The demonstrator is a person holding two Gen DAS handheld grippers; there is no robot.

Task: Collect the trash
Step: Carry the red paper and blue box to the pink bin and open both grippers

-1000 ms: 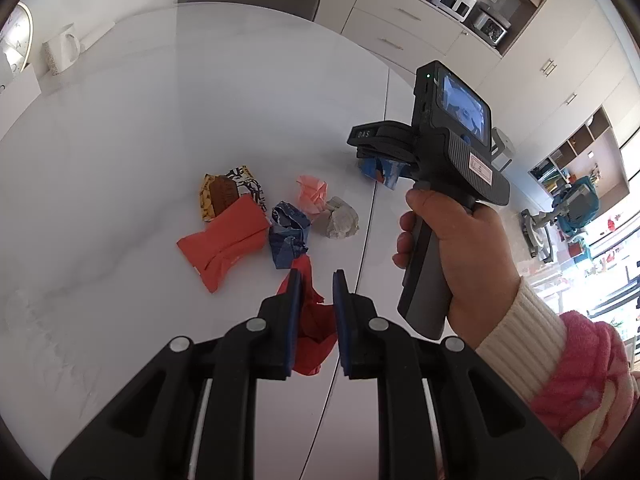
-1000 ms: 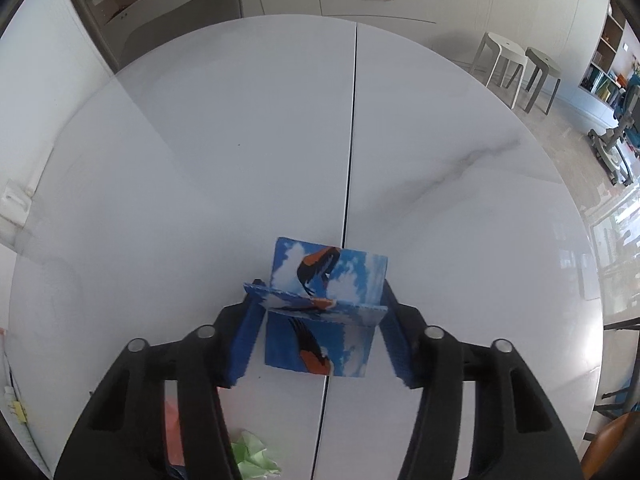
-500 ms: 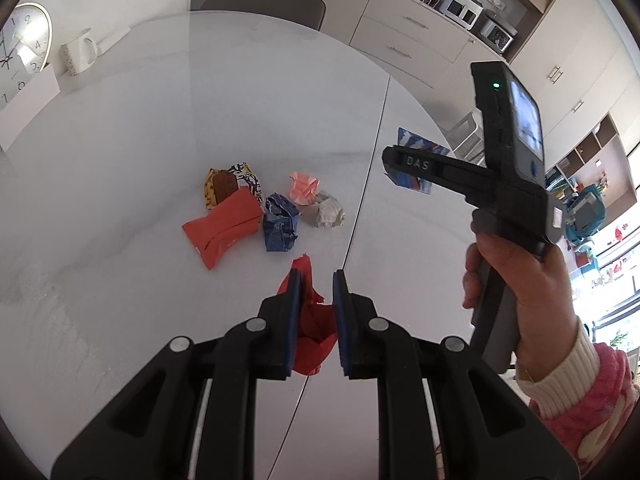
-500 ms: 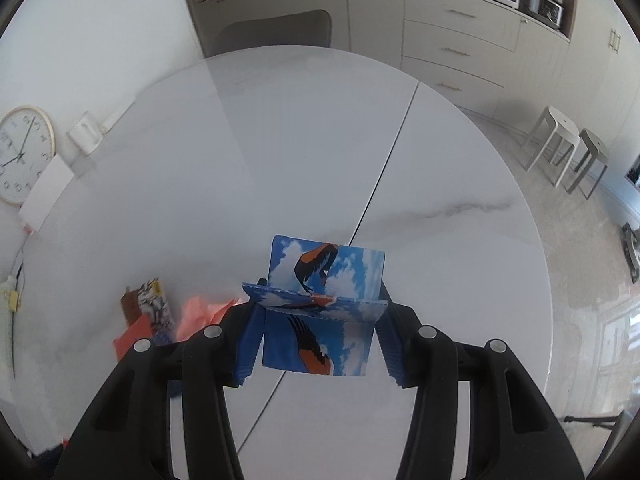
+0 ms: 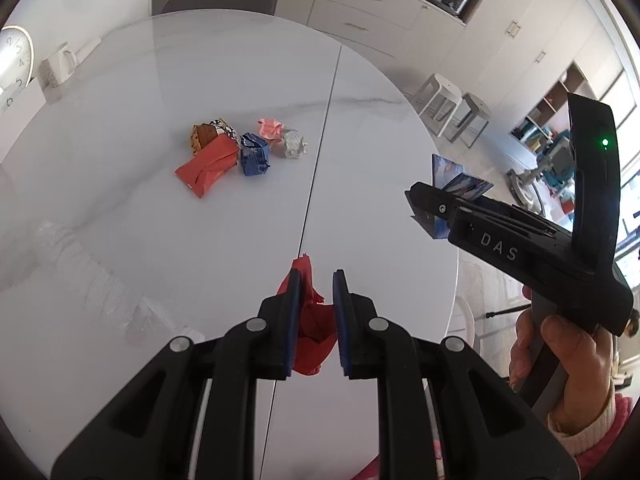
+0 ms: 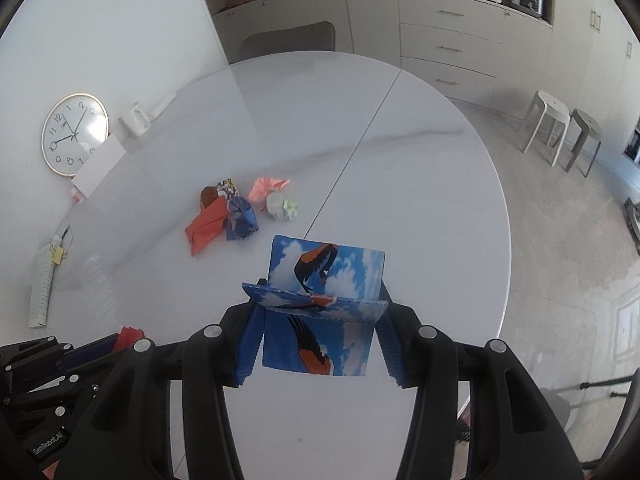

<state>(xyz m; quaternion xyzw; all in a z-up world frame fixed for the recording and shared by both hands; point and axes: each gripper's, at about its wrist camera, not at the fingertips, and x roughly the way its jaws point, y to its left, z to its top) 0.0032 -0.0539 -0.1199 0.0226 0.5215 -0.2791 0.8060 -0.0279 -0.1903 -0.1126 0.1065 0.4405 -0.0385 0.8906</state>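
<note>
While both grippers hang above the near half of the table, neither load is yet delivered. The table is round, white, with a seam running from near edge to far edge. No bin shows in either view.

The pile lies left of the seam, about mid-table: an orange packet, a blue wad, a pink scrap, a pale wad and a patterned wrapper, all touching or just beside one another.

The right gripper holds its jaws clamped on the blue card, a folded sheet printed with sky and a bird, carried clear of the surface near the table's right edge.

The left gripper hangs over the seam near the near edge. A red scrap sits between its jaws; they stand narrowly apart, and whether they pinch it or it lies below I cannot tell.

Judgement: the step in hand appears to be bringing the card to the pile. To do it well, lower the card just beside the blue wad before releasing, so it neither slides nor scatters the light wads. Confirm the left grip first.
</note>
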